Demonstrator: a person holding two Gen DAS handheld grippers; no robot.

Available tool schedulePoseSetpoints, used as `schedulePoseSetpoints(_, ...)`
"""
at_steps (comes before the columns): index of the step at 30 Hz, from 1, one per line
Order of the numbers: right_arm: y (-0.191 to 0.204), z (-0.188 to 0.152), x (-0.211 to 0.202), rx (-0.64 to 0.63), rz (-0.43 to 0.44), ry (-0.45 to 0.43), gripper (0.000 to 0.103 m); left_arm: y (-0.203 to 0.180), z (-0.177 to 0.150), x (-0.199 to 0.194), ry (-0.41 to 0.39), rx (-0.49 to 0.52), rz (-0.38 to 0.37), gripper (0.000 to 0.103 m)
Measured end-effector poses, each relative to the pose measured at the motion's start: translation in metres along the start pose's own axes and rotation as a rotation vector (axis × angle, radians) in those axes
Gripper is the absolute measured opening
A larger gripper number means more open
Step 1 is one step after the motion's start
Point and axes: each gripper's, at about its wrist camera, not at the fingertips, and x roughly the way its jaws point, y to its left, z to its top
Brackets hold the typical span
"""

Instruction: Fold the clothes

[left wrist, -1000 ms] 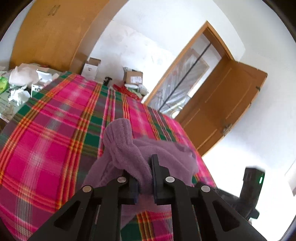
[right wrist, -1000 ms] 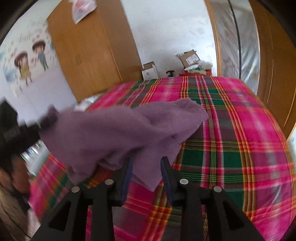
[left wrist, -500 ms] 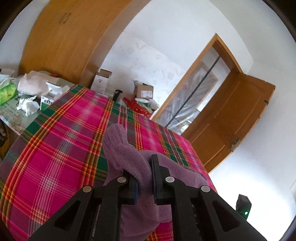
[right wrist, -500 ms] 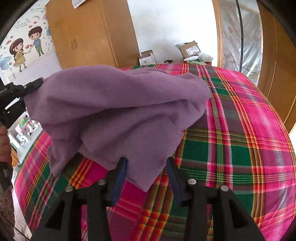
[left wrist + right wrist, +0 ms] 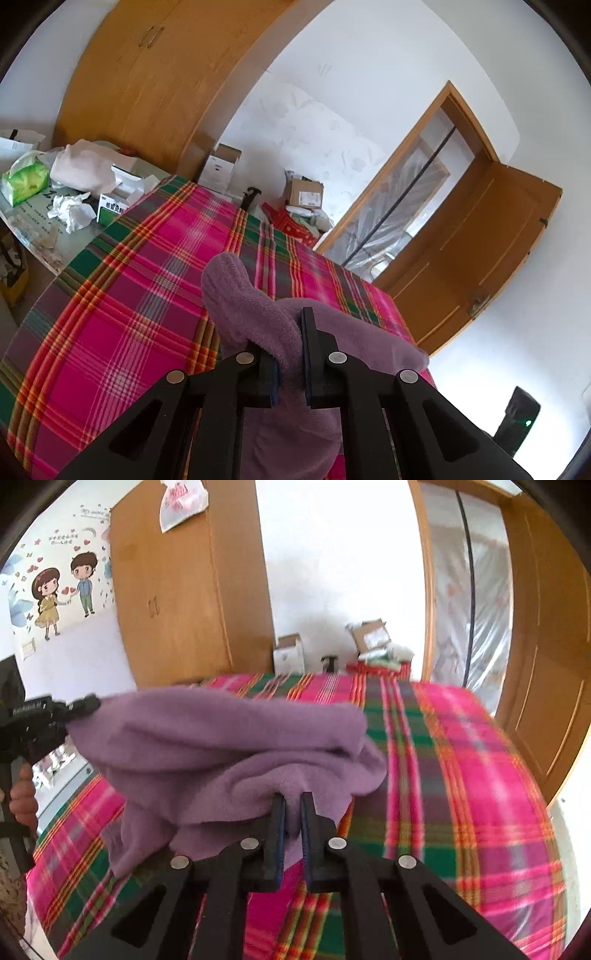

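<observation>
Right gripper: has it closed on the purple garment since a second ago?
Yes. The right gripper, open earlier, now pinches the purple garment, raised above the plaid bedspread.

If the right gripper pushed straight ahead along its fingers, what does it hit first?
The purple fleece garment itself: the right gripper is already shut on a fold of it, and the bunched cloth sits directly ahead. Beyond that, probably the pink-and-green plaid bedspread, though depth is unclear.
</observation>
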Motion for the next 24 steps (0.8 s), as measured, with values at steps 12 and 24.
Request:
schedulePoseSetpoints(12, 0.007, 0.045, -0.037, -0.080, -0.103, -0.168, 0.007, -0.007, 0.004, -0.005, -0.023, -0.003, -0.024, 0.009)
schedulePoseSetpoints(24, 0.027, 0.047, -0.056, -0.143, -0.082, -0.212, 0.007, 0.005, 0.035, -0.037, -0.145, -0.010, 0.022, 0.009)
